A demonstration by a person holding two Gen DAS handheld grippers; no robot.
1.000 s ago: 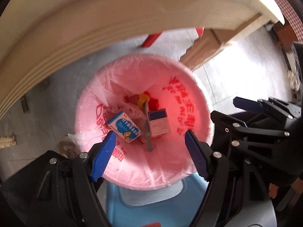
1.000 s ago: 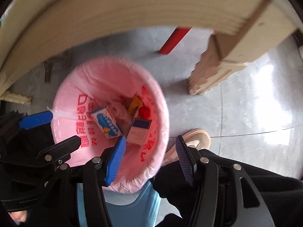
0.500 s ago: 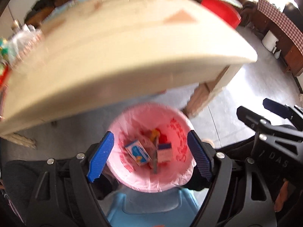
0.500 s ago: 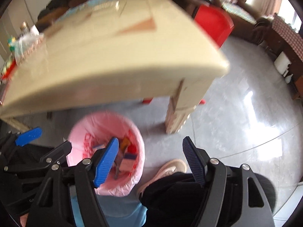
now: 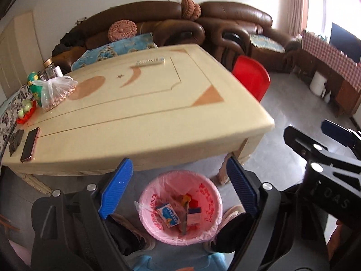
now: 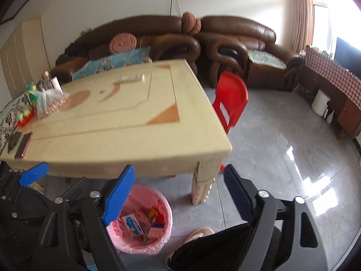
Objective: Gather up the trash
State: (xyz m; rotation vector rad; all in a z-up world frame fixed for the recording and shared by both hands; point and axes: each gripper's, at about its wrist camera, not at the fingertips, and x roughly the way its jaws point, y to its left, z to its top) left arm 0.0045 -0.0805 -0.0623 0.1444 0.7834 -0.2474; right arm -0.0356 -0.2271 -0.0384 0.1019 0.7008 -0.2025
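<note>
A bin with a pink liner (image 5: 149,223) stands on the floor under the table's near edge. Inside lie a blue-and-white carton (image 5: 168,213), a small box with a dark blue top (image 5: 194,214) and other scraps. My left gripper (image 5: 178,162) hangs well above the bin, its jaws opening and nothing between them. In the right wrist view the bin (image 6: 167,212) sits low and left, with the carton (image 6: 133,224) showing. The right gripper (image 6: 179,169) is also high, jaws opening and empty. Its fingers (image 5: 336,133) show at the left wrist view's right edge.
A cream table (image 5: 144,103) carries a phone (image 5: 30,144), a clear bag of nuts (image 5: 56,92) and a remote (image 5: 150,61). A red chair (image 6: 230,99) stands at its far corner, brown sofas behind. A person's shoe (image 6: 196,234) and dark trouser leg (image 6: 214,248) are beside the bin.
Both grippers rose from just over the bin to above table height and tipped upward. Their jaws spread wider. The bin shrank in view and the table top appeared.
</note>
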